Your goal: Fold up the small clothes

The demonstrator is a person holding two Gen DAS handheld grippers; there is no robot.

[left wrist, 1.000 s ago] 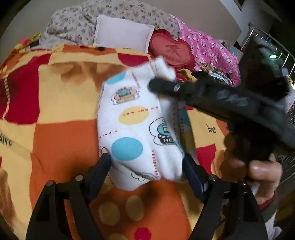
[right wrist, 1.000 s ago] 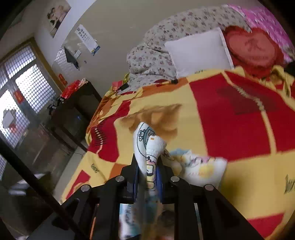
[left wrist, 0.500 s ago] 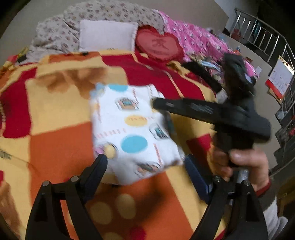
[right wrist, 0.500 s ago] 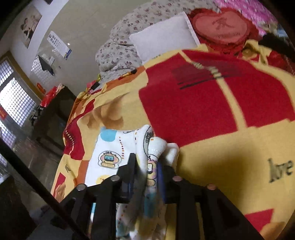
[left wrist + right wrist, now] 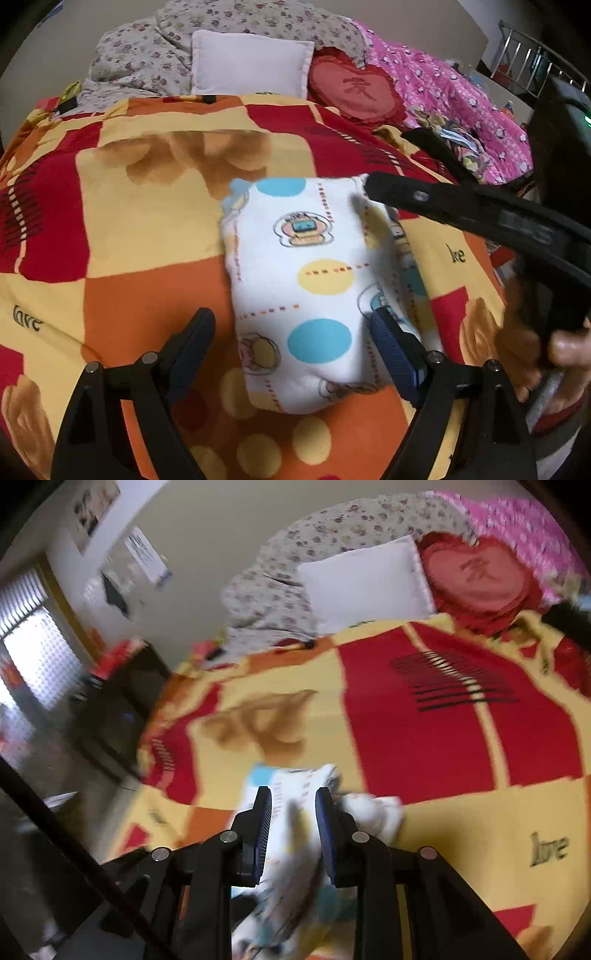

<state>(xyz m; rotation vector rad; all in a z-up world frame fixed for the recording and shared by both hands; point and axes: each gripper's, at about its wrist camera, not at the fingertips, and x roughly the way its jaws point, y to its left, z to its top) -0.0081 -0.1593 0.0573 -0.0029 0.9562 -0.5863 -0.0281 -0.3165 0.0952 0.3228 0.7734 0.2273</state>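
left tool (image 5: 291,332) apart — empty | right tool (image 5: 293,805) parted around garment (image 5: 314,291)

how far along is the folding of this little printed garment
Mostly done: the garment lies as a compact folded rectangle on the blanket. In hand: the right claw sits parted around its far edge, seemingly letting go. The left claw is open astride it. Left: withdrawing, perhaps smoothing.
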